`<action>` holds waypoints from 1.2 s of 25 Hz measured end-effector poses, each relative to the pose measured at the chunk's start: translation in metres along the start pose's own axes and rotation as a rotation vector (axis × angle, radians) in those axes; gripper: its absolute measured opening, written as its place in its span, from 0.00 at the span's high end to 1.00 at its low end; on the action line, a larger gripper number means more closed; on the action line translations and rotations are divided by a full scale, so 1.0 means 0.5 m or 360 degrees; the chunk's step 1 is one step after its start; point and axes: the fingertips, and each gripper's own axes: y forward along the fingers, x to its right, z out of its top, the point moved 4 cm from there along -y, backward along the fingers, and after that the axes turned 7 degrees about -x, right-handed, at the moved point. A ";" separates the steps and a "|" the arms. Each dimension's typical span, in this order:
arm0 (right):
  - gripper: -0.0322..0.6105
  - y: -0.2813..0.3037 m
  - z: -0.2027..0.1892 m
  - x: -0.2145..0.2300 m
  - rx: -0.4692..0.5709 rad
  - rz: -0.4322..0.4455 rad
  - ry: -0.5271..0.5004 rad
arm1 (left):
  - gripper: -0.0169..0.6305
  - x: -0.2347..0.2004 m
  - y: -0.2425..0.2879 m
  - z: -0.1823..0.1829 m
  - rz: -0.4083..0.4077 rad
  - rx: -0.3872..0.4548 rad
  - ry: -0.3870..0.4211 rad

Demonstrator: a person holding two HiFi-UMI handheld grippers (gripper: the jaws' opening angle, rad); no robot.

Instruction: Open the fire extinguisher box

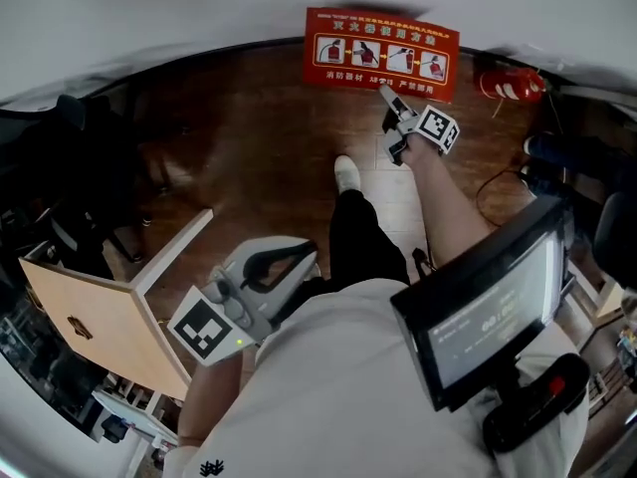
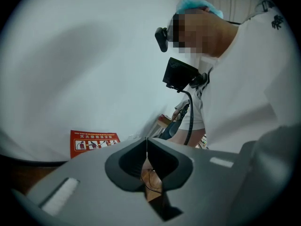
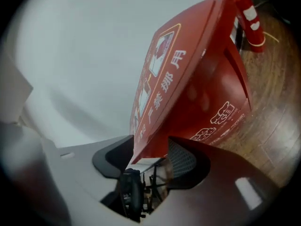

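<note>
The red fire extinguisher box (image 1: 378, 53) stands on the floor against the white wall, its labelled lid facing up. My right gripper (image 1: 391, 118) is at the lid's front edge. In the right gripper view the box (image 3: 188, 79) fills the middle, and the lid's lower edge lies between the jaws of the right gripper (image 3: 150, 149), which stand wide. I cannot tell whether the lid is lifted. My left gripper (image 1: 299, 257) is held back near the person's body, away from the box. In its own view the left gripper (image 2: 146, 142) is shut, its jaws meeting on nothing.
A red fire extinguisher (image 1: 513, 85) lies on the wooden floor right of the box, also seen as the extinguisher (image 3: 247, 13). A light wooden board (image 1: 100, 317) stands at the left. A dark screen (image 1: 488, 307) hangs at the person's chest. A white shoe (image 1: 346, 172) rests before the box.
</note>
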 end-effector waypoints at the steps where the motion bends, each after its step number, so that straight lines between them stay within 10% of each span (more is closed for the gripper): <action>1: 0.62 0.000 0.005 0.004 0.0030 0.0011 0.0028 | 0.98 -0.006 0.003 -0.001 -0.0012 -0.0009 -0.0017; 16: 0.78 -0.080 -0.028 -0.144 0.0125 0.0178 0.0024 | 0.98 0.064 -0.029 -0.005 -0.0096 0.0028 -0.0087; 30: 0.85 -0.034 0.233 -0.370 0.0319 0.0439 -0.0269 | 0.98 0.043 -0.036 0.025 -0.0013 0.0121 -0.0057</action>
